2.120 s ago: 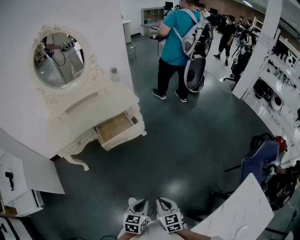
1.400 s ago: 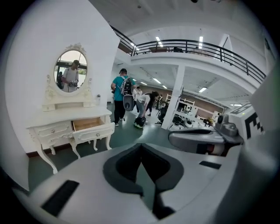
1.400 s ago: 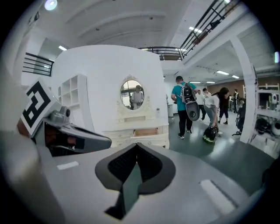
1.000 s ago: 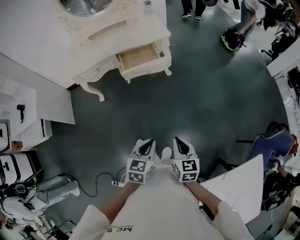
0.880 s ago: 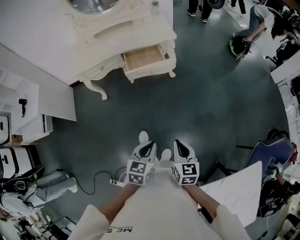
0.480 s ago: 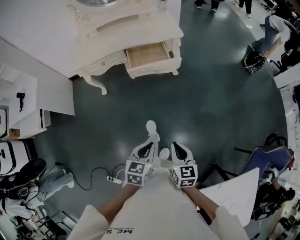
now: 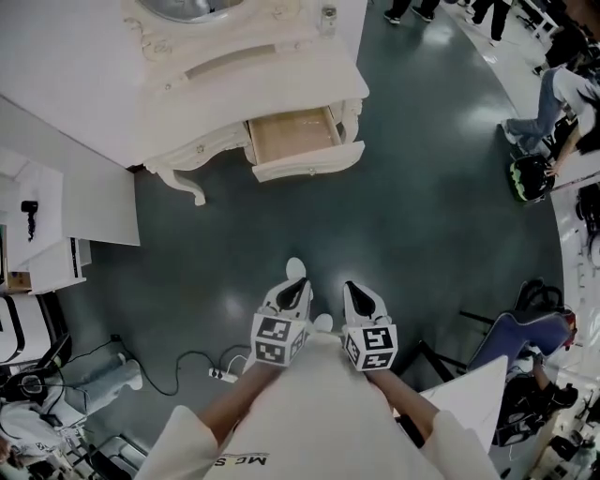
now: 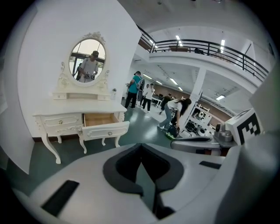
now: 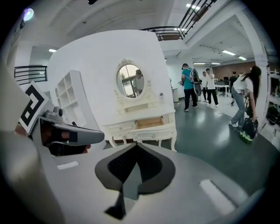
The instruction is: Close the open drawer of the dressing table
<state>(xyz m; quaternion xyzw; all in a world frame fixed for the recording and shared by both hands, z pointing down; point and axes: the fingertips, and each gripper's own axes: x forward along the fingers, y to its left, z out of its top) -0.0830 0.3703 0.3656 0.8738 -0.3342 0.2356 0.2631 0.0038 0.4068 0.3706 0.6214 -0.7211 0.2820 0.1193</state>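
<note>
The white dressing table [image 7: 234, 70] stands against the wall at the top of the head view. Its right-hand drawer [image 7: 298, 142] is pulled out and shows a bare wooden bottom. My left gripper [image 7: 297, 283] and right gripper [image 7: 355, 287] are side by side low in that view, well short of the table, both shut with nothing in them. In the left gripper view the open drawer [image 8: 104, 125] lies ahead to the left, above the shut left gripper [image 8: 141, 147]. In the right gripper view the drawer [image 9: 151, 125] is straight ahead of the shut right gripper [image 9: 136, 146].
An oval mirror [image 8: 89, 59] tops the table and a small bottle [image 7: 327, 20] stands on its right end. White shelves [image 7: 42, 253] stand at the left. A power strip with cable [image 7: 221, 374] lies on the floor. A blue chair [image 7: 518, 334] and several people [image 9: 191, 85] are to the right.
The dressing table has slid lower in the head view as I come nearer. Both grippers stay shut and side by side. People at the right have moved.
</note>
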